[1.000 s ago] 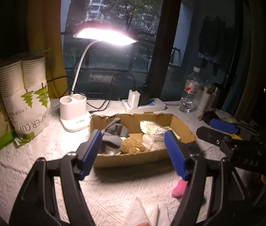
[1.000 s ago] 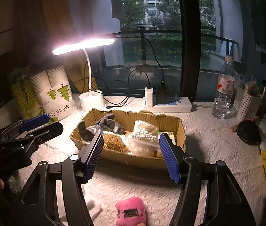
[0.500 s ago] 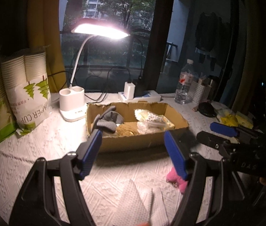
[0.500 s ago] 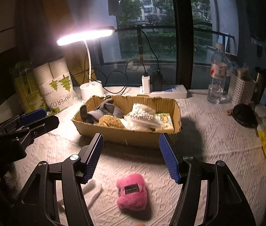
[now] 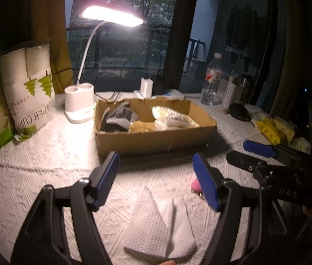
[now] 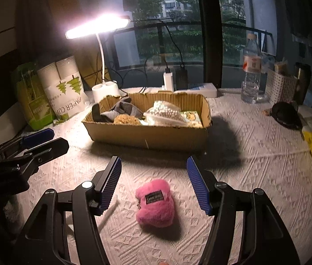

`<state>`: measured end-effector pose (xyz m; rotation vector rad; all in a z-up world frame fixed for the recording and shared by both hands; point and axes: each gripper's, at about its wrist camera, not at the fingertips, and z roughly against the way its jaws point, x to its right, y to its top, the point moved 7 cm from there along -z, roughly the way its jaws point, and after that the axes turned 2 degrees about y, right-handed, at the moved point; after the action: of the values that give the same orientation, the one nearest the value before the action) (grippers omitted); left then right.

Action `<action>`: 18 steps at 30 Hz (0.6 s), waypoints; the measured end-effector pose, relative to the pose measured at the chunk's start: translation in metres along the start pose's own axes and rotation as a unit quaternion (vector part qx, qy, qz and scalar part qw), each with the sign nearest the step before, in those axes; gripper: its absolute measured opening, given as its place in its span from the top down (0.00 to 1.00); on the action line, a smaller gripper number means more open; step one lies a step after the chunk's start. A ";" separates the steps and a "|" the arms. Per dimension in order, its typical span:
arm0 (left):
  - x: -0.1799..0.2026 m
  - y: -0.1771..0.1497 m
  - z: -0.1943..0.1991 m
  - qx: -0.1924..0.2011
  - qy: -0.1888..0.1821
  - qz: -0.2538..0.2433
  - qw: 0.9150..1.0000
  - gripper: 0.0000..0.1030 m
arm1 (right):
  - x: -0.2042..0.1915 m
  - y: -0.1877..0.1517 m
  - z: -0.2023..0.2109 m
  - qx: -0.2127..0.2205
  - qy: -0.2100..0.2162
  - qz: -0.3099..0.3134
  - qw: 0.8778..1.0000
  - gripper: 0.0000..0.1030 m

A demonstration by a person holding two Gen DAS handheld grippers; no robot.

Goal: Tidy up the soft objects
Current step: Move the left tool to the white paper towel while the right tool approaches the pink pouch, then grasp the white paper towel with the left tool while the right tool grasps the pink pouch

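- Right gripper (image 6: 153, 182): jaws parted, nothing between the blue pads; tilted downward toward the desk, above the near edge.
- Pink plush toy (image 6: 155, 203) lies on the desk cloth just below and between the right gripper's fingers, touching neither; a dark label faces up.
- Left gripper (image 5: 156, 181): jaws also standing apart and empty, angled down at the desk, side by side with the right one.
- White folded paper towel (image 5: 156, 223) lies flat on the desk beneath the left gripper's fingers, close to the camera; no contact that I can make out.
- In the left wrist view, only a sliver of the pink toy shows, mostly hidden behind the right-hand finger.
- Each gripper shows in the other's view: the left one at the left edge of the right wrist view, the right one at the right edge of the left wrist view, both low over the desk.
- Cardboard box (image 6: 151, 135) sits beyond both grippers, mid-desk, open-topped; it holds grey cloth items, a tan sponge-like lump and a clear bag of white balls.
- Behind the box: lit desk lamp (image 6: 98, 26), sleeve of paper cups (image 6: 64, 88) to the left, water bottle (image 6: 251, 68) to the right.
- Desk (image 6: 255, 154) is covered in a white embossed cloth.
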<state>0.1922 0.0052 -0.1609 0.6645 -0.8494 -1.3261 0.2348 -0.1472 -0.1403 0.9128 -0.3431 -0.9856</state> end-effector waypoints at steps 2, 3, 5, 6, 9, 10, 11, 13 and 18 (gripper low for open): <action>0.001 -0.006 -0.004 -0.010 -0.001 -0.001 1.000 0.32 | 0.001 -0.006 -0.003 -0.005 0.001 -0.002 1.000 0.37; 0.002 -0.012 -0.007 -0.016 -0.001 -0.001 1.000 0.32 | 0.001 -0.008 -0.005 -0.009 0.002 -0.004 1.000 0.37; 0.004 -0.020 -0.010 -0.026 -0.002 -0.004 1.000 0.32 | 0.001 -0.016 -0.010 -0.020 0.005 -0.007 1.000 0.37; 0.006 -0.025 -0.013 -0.034 -0.003 -0.007 0.999 0.32 | 0.000 -0.019 -0.012 -0.024 0.005 -0.007 1.000 0.37; 0.009 -0.039 -0.020 -0.056 -0.002 -0.014 0.998 0.32 | 0.000 -0.029 -0.020 -0.038 0.008 -0.010 0.999 0.37; 0.009 -0.042 -0.022 -0.062 -0.001 -0.015 0.998 0.32 | 0.000 -0.032 -0.023 -0.043 0.009 -0.011 0.999 0.37; 0.010 -0.047 -0.025 -0.069 -0.001 -0.016 0.998 0.32 | -0.001 -0.034 -0.025 -0.047 0.009 -0.012 0.999 0.37; 0.009 -0.054 -0.030 -0.083 0.001 -0.016 0.996 0.32 | 0.000 -0.038 -0.030 -0.055 0.009 -0.013 0.998 0.37; 0.009 -0.069 -0.039 -0.113 0.007 -0.026 0.993 0.32 | 0.001 -0.047 -0.040 -0.079 0.008 -0.012 0.997 0.37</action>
<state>0.1879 -0.0159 -0.2375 0.5202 -0.6621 -1.4370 0.2338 -0.1388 -0.2016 0.7832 -0.2375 -1.0115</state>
